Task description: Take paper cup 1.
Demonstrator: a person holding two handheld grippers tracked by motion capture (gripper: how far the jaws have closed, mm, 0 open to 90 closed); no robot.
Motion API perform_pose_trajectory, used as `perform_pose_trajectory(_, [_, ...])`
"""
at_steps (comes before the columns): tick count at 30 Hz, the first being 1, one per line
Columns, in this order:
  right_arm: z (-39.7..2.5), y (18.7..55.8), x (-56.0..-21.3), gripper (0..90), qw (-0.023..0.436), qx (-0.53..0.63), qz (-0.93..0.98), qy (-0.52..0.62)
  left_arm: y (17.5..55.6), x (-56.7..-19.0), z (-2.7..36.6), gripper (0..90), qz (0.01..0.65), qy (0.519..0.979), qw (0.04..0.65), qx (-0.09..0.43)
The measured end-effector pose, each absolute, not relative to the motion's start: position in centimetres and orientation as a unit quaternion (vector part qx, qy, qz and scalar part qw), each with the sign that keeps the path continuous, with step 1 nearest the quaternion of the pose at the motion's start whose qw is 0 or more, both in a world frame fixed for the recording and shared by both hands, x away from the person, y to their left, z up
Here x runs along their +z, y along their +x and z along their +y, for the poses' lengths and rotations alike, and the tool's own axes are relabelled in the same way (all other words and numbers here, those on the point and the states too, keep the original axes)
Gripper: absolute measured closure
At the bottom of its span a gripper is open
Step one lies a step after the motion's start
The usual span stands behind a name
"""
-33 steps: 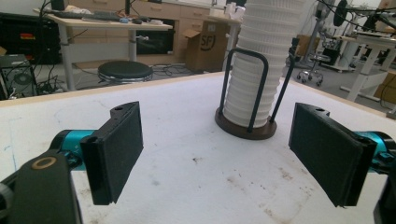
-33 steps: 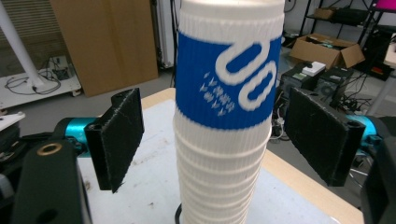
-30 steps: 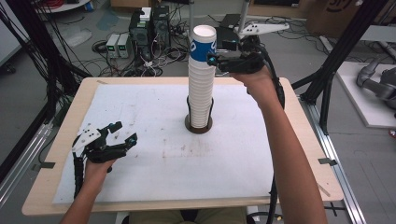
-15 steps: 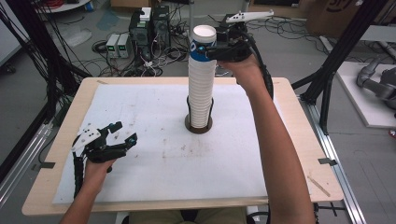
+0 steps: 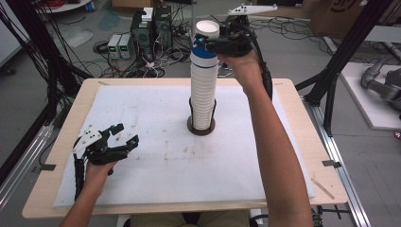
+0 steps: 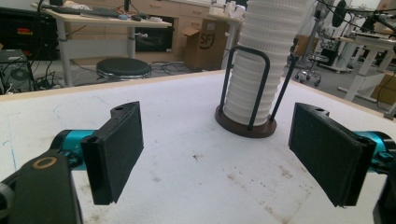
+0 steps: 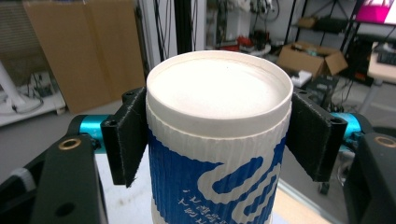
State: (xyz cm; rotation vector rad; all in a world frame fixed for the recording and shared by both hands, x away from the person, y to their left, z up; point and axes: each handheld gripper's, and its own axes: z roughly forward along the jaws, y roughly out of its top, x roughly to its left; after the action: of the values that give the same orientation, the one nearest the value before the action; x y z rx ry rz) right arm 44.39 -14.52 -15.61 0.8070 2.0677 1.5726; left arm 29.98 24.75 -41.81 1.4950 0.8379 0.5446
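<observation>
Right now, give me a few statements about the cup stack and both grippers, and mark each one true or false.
1. The right gripper is shut on the top cup of the stack. True.
2. The top cup is plain white. False: it has a blue pattern on white.
3. The left gripper holds a cup. False: its jaws stand open with nothing between them, low over the white mat.
4. The cup stack stands upright in a round brown holder with thin black uprights. True.
5. The holder sits at the table's near left corner. False: it is near the middle of the mat.
</observation>
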Motion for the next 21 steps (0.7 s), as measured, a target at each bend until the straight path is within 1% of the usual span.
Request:
perform_pose_trajectory(8, [-15.2,43.6,-13.7,28.3,0.222,0.598,0.715,0.288,30.0,-41.8,24.7,17.9,0.366,0.650,0.624,0.235])
perform_pose_trajectory(12, [-15.7,43.0,-12.3,28.3,0.240,0.612,0.697,0.285,30.0,-41.8,24.7,17.9,0.365,0.650,0.623,0.236])
perform_pose_trajectory(21, [-16.8,42.0,-11.2,28.4,0.245,0.619,0.694,0.275,30.0,-41.8,24.7,17.9,0.364,0.650,0.624,0.234])
